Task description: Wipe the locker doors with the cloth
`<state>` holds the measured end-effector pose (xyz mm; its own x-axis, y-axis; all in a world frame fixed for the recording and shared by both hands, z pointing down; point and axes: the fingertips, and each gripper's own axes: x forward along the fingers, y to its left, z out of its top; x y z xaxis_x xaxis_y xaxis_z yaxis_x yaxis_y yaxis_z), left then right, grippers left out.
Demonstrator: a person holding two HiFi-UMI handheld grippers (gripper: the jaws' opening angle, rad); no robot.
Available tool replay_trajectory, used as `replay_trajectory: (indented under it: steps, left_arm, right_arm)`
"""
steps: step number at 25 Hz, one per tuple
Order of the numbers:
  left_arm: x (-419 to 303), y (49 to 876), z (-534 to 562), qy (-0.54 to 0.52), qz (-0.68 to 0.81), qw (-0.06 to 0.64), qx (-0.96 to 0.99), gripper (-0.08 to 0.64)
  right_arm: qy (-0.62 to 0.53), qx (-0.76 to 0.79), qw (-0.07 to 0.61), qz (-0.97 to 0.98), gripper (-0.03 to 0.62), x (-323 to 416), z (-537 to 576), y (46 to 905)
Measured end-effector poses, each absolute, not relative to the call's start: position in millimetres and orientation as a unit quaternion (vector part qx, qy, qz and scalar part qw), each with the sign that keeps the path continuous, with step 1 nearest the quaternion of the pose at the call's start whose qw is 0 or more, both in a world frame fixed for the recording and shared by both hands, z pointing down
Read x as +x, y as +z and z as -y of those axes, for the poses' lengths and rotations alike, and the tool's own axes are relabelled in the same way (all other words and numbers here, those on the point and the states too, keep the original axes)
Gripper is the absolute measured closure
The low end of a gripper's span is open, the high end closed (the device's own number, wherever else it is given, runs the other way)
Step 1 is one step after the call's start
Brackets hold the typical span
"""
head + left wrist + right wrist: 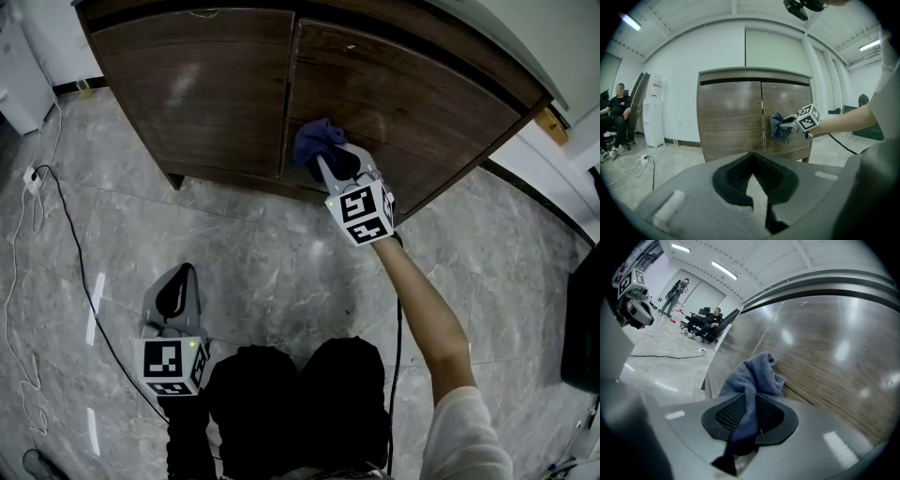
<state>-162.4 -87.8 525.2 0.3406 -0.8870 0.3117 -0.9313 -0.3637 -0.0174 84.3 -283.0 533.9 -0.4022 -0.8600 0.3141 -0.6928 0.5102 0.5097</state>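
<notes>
While our right gripper (745,416) clamps the crumpled blue-grey cloth (752,376) against the dark wooden locker door (825,357), our left gripper (175,292) closed on nothing, we judge a sweeping stroke comes next.

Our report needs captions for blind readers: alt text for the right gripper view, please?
The right tongs grip a blue cloth, held at a brown wooden locker door. At left, grey floor with cables and seated people.

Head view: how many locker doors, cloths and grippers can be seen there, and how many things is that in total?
Locker doors: 2
Cloth: 1
Grippers, the left gripper and the right gripper: 2
Total: 5
</notes>
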Motion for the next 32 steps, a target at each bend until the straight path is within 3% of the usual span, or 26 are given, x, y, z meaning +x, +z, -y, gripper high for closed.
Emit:
replay_trajectory:
  steps: [23, 32]
  left_arm:
    - [-171.1, 535.0, 90.4, 0.151, 0.562, 0.088, 0.809, 0.560]
    - [-170.2, 536.9, 91.6, 0.152, 0.561, 0.091, 0.809, 0.559]
  right_arm:
    - [-0.062, 0.440, 0.331, 0.832, 0.515, 67.7, 283.1, 658.0]
    - [-0.052, 0.424, 0.344, 0.836, 0.515, 57.7, 285.7, 668.8]
